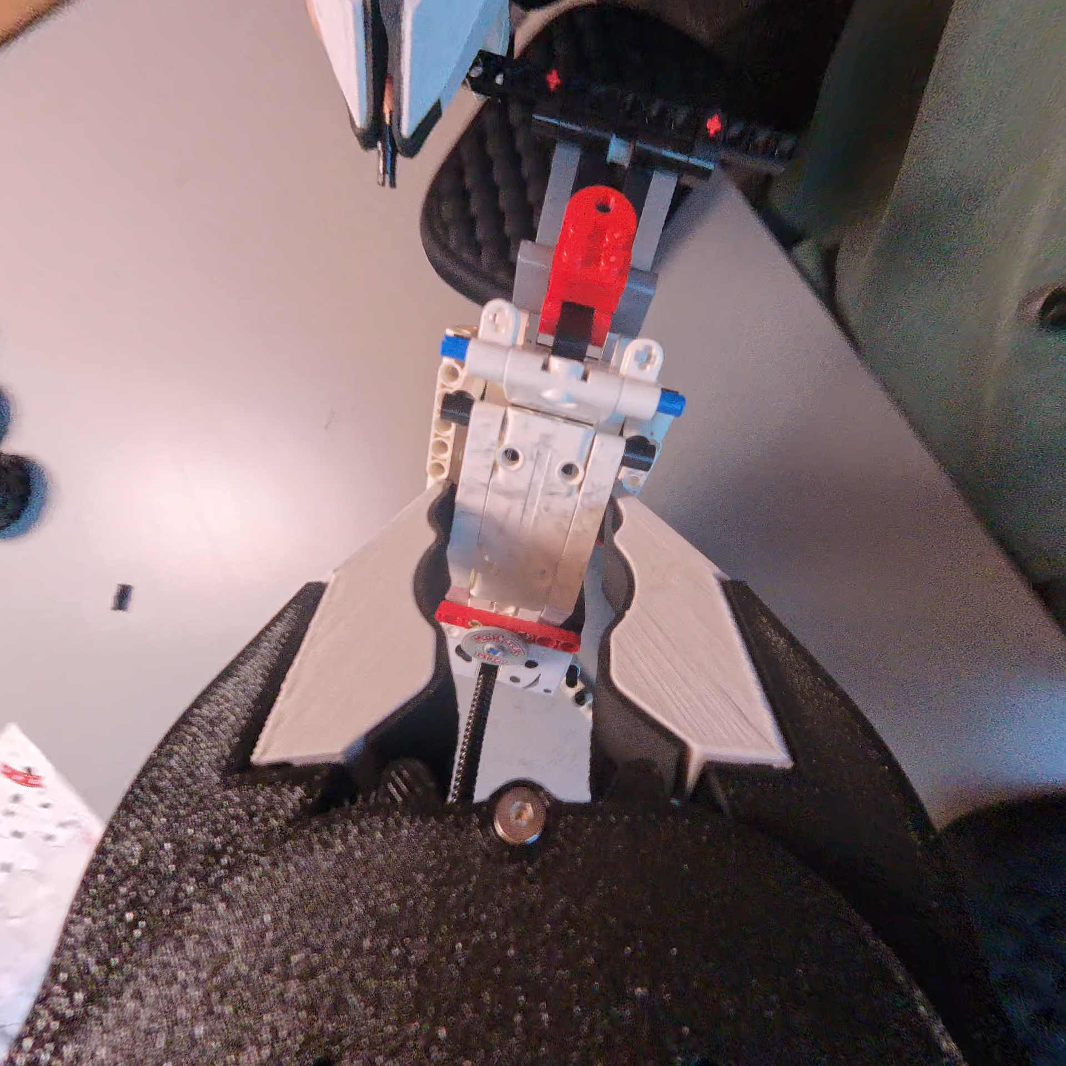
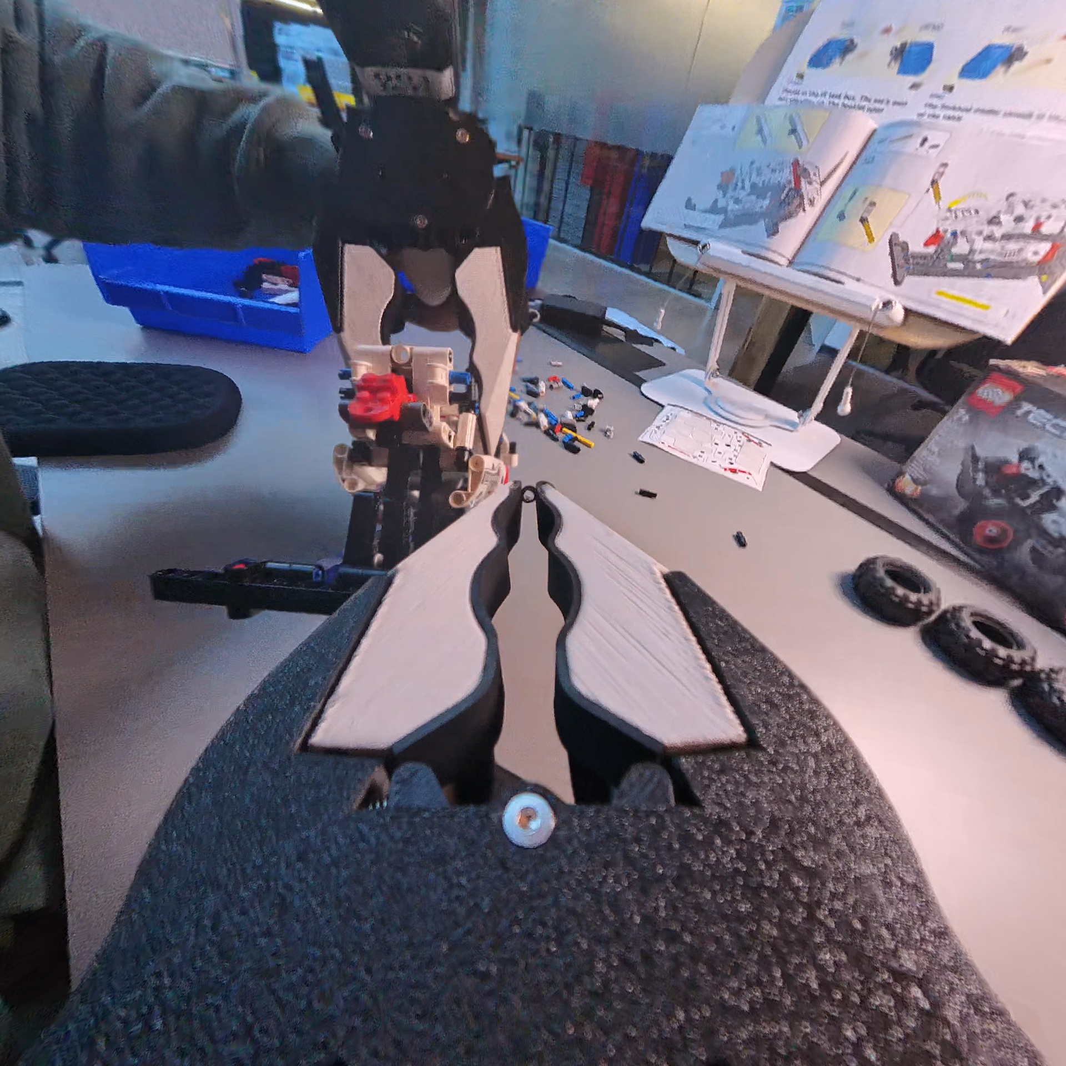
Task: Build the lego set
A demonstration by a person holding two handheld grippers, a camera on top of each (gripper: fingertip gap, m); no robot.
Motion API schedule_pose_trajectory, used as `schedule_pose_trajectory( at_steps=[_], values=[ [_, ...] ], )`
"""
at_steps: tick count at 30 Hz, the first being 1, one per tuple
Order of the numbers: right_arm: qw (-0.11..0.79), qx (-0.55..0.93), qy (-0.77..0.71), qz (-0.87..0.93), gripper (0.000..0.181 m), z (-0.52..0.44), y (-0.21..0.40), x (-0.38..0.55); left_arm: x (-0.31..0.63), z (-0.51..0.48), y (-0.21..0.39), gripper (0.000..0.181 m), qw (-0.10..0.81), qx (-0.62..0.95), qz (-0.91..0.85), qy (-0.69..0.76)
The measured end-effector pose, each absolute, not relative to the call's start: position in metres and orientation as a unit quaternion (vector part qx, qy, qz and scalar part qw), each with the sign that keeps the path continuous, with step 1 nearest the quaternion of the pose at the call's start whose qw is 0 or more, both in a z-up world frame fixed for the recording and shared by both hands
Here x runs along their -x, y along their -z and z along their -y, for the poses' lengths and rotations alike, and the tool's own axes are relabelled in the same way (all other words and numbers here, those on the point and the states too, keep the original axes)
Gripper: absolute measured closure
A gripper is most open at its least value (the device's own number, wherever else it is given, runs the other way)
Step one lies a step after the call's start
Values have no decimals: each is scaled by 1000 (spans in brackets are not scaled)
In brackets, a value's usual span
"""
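My left gripper [image 1: 528, 497] is shut on the white body of the lego model [image 1: 536, 438]. The model has a red part and grey beams beyond the fingers and ends in a black beam frame [image 1: 634, 115]. In the right wrist view the left gripper [image 2: 427, 369] holds the model [image 2: 415, 404] upright, with the black frame down at the table. My right gripper [image 2: 529, 490] is shut on a small black pin [image 2: 529, 494], close to the model's lower right side. The right gripper also shows in the left wrist view [image 1: 385, 156], left of the black frame.
A pile of loose small pieces [image 2: 554, 409] lies behind the model. A blue bin [image 2: 196, 300] and a black pad [image 2: 104, 404] are at the left. An instruction booklet on a stand [image 2: 865, 190], a sticker sheet [image 2: 709, 444], the set's box [image 2: 1003, 461] and tyres [image 2: 897, 588] are at the right. Across from one pair of fingers to the other is roughly 10 cm.
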State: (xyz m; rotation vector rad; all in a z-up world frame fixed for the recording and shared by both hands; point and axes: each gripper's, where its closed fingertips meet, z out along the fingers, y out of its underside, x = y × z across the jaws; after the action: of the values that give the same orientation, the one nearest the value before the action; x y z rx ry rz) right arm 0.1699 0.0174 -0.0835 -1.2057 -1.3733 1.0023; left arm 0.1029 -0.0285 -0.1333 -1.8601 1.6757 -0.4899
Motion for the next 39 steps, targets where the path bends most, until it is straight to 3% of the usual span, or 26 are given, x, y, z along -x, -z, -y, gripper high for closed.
schedule_pose_trajectory(
  at_steps=[6,9,15,24,39],
  values=[
    [456,405,-406,680,177,8,35,-142,-110,62,120,132,453,738,-410,286],
    [373,367,-377,764,177,26,36,-123,-106,68,129,132,497,751,-336,277],
    [235,357,-281,859,177,41,60,-91,-96,71,142,132,537,758,-300,218],
    [152,310,-231,909,177,54,89,-83,-93,75,142,131,535,759,-301,220],
    [232,371,-308,845,177,42,114,-93,-87,68,147,133,511,808,-274,104]
  ],
)
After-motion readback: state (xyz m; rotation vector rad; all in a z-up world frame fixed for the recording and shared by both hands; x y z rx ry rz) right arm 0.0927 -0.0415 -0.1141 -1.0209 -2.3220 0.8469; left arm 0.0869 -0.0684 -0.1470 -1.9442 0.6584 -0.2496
